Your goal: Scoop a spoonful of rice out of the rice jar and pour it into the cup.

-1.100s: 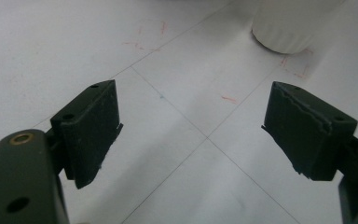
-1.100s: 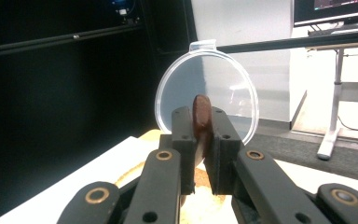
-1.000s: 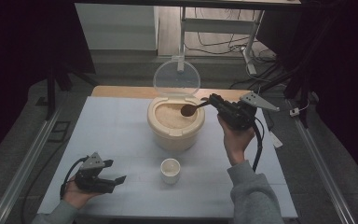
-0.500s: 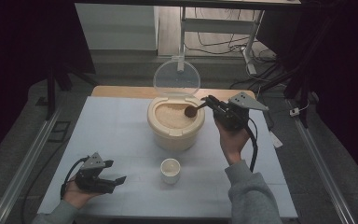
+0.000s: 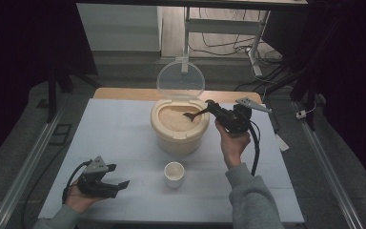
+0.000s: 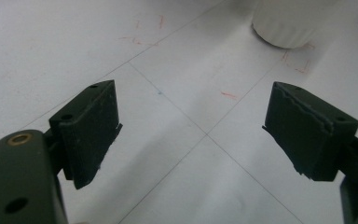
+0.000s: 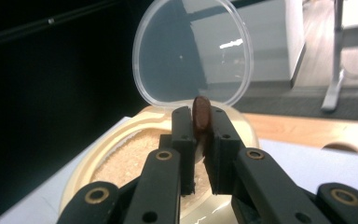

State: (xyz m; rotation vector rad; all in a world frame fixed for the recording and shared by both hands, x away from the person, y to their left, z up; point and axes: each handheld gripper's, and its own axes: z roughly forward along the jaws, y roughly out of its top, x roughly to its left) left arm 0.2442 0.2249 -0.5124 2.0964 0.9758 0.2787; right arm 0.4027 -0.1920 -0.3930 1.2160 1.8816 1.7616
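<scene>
A cream round container stands mid-table with its clear lid hinged upright behind it and pale grains inside. My right gripper is shut on the handle of a brown spoon, whose bowl dips into the grains at the container's right side. In the right gripper view the spoon stands edge-on between the jaws of the right gripper, above the grains. A small white cup sits in front of the container. My left gripper rests open near the front left; in the left gripper view the left gripper holds nothing.
The white table sheet covers a wooden top whose far edge shows behind. Metal rails run along both sides. The cup's base shows ahead of the left gripper. A cable trails from the right gripper.
My right gripper has sunk and tilted, carrying the spoon's bowl down from above the container's rim into the grains. The left hand has stayed put.
</scene>
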